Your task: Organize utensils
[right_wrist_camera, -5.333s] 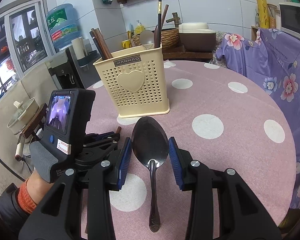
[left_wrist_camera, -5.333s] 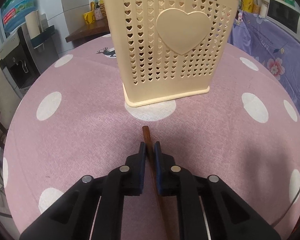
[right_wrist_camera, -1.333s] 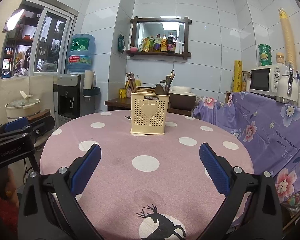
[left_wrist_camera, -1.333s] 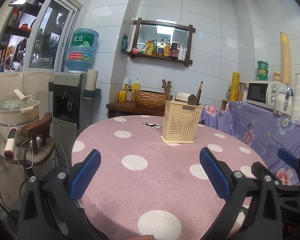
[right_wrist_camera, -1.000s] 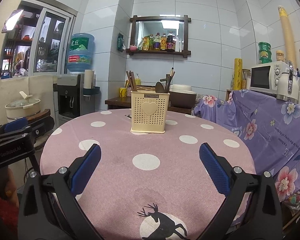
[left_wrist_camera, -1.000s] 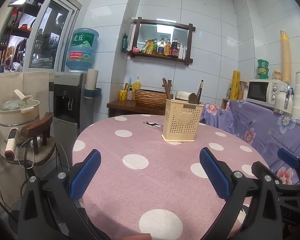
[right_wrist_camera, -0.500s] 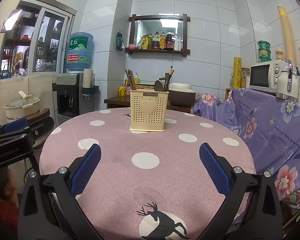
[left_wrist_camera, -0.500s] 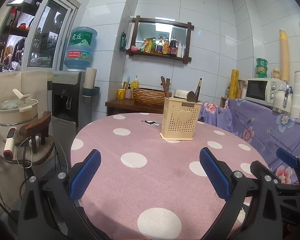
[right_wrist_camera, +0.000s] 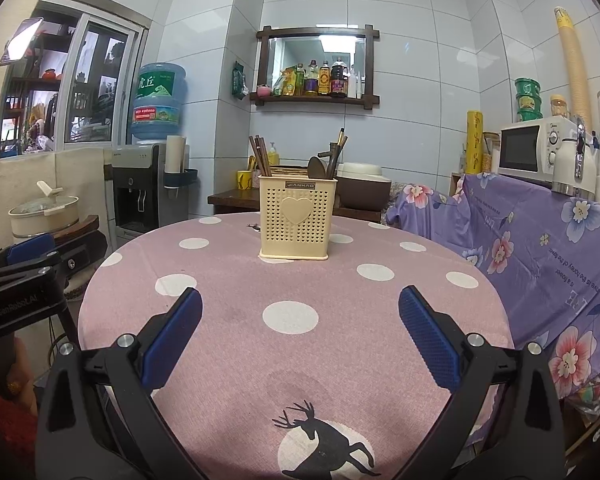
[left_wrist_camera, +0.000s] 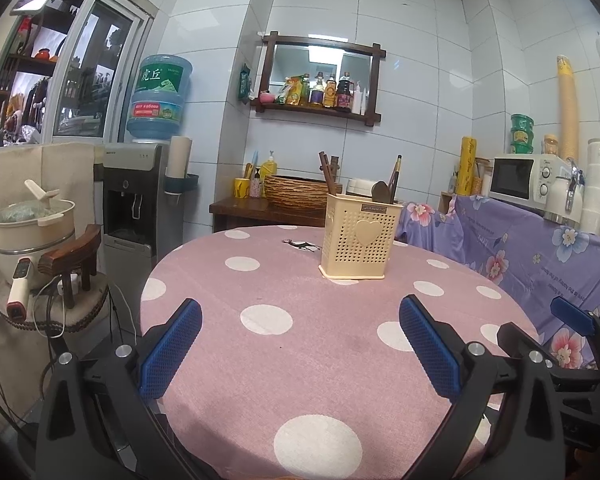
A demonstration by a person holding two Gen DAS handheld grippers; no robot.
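Left tongs (left_wrist_camera: pixel 298 346): blue pads spread wide apart, nothing between them — held low at the worktop's near edge, at 6 o'clock in the left wrist view.
Right tongs (right_wrist_camera: pixel 300 332): pads likewise wide apart and empty, low over the near edge at 6 o'clock in the right wrist view.
Worktop (right_wrist_camera: pixel 228 280): round, covered in a pink cloth with white dots; a black deer print (right_wrist_camera: pixel 328 440) lies on a white dot just in front of the right tongs.
Utensil holder (right_wrist_camera: pixel 297 218): cream plastic, pierced with small hearts and one large heart on its face; it stands upright at the far middle of the worktop, at 12 o'clock from the right tongs and about 1 o'clock from the left tongs (left_wrist_camera: pixel 360 240).
Chopsticks (right_wrist_camera: pixel 259 156): dark brown, leaning out of the holder's left side.
Spoon (right_wrist_camera: pixel 317 168): its bowl sticks up from the holder's right side, beside more dark handles.
Neighbouring tool: the left tongs' body shows at 9 o'clock in the right wrist view, well apart from the holder.
Water dispenser (right_wrist_camera: pixel 150 184): behind the worktop at 10 o'clock — a blue bottle on top.
Microwave (right_wrist_camera: pixel 536 152): at 2 o'clock, on a flowered purple cloth.
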